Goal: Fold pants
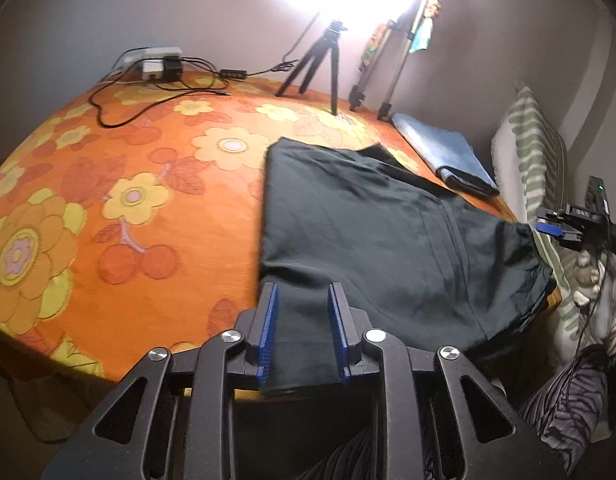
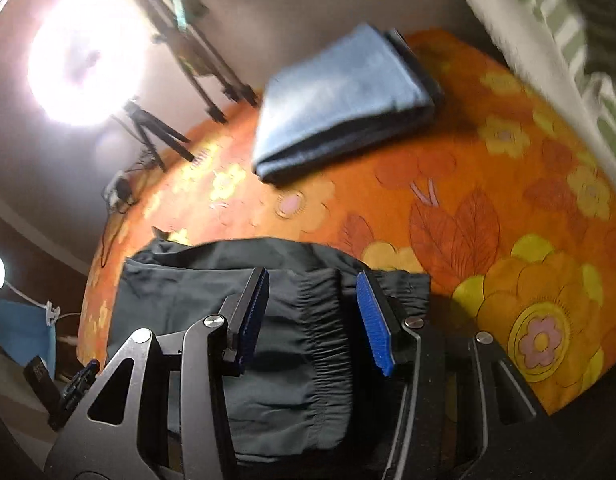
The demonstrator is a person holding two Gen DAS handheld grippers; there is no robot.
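Dark pants (image 1: 388, 240) lie folded on the flowered table (image 1: 127, 200); left claw (image 1: 301, 332) and right claw (image 2: 312, 316) both straddle the near edge, jaws parted, gripping nothing.

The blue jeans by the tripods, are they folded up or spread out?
Folded. The blue jeans lie as a neat rectangular stack on the orange flowered tablecloth, with layered edges showing along the side.

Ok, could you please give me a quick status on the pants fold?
Both tongs, left and right, open, nothing gripped. Dark pants flat on table, waistband at right tongs. Folded blue cloth beyond, clear.
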